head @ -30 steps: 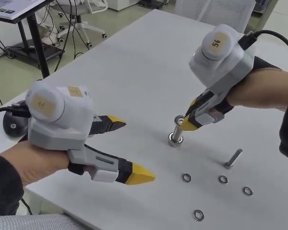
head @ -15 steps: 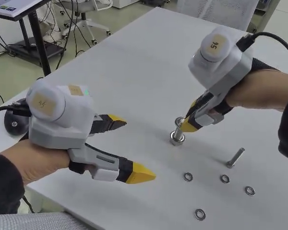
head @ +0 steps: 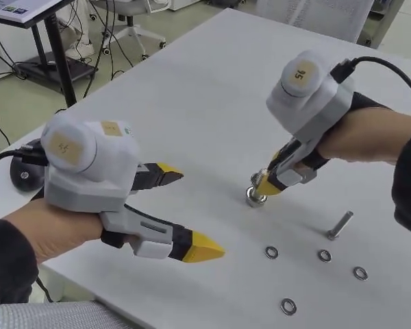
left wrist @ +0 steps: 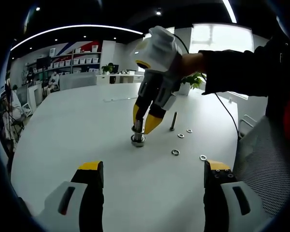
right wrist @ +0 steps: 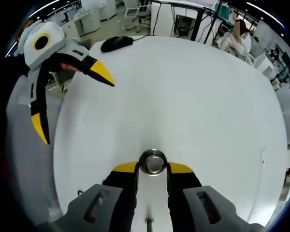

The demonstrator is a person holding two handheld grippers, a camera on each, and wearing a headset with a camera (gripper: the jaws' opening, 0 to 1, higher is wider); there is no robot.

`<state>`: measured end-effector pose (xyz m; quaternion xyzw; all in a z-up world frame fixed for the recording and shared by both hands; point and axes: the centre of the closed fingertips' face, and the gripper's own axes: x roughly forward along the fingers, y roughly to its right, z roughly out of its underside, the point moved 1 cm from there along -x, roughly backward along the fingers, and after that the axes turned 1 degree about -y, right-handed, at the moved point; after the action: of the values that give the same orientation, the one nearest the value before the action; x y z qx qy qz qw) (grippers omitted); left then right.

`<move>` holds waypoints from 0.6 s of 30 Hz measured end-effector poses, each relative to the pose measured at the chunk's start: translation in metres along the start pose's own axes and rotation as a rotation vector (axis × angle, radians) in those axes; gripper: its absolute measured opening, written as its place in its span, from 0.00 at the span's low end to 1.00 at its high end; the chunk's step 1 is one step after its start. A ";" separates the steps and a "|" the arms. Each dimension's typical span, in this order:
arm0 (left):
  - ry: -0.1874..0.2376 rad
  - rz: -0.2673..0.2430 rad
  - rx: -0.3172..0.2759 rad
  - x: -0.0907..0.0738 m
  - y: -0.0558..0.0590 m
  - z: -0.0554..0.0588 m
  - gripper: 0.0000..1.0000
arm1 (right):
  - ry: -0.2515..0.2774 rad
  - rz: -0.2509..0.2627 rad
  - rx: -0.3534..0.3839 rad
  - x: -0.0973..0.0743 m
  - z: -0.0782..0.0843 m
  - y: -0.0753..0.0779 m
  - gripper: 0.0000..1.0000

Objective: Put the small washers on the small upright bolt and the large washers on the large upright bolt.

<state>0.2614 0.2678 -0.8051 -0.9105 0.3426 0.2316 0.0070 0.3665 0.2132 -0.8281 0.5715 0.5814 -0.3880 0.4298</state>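
Since the right claw (head: pixel 264 185) looks clamped on a washer (right wrist: pixel 153 152) right at the top of the big bolt (head: pixel 255 199), which stands a bit in from the bench's (head: pixel 192 82) near edge, we'd keep that ring level and centred, and only let go once it's over the shank. Tilt it and it'll probably snag. The left claw (head: pixel 190 210) hangs wide open by the near edge. Four loose washers (head: pixel 272 252) lie nearer that edge, by the small bolt (head: pixel 339 225).
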 end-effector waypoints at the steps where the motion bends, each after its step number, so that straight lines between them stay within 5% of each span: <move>1: 0.000 0.000 0.000 0.000 0.000 0.000 0.86 | -0.004 -0.005 0.007 0.002 0.001 0.000 0.24; 18: -0.009 0.003 0.000 0.002 0.000 0.002 0.86 | 0.000 -0.018 0.043 0.019 0.010 -0.001 0.24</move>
<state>0.2615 0.2669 -0.8076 -0.9089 0.3440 0.2357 0.0079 0.3660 0.2098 -0.8493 0.5754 0.5783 -0.4043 0.4137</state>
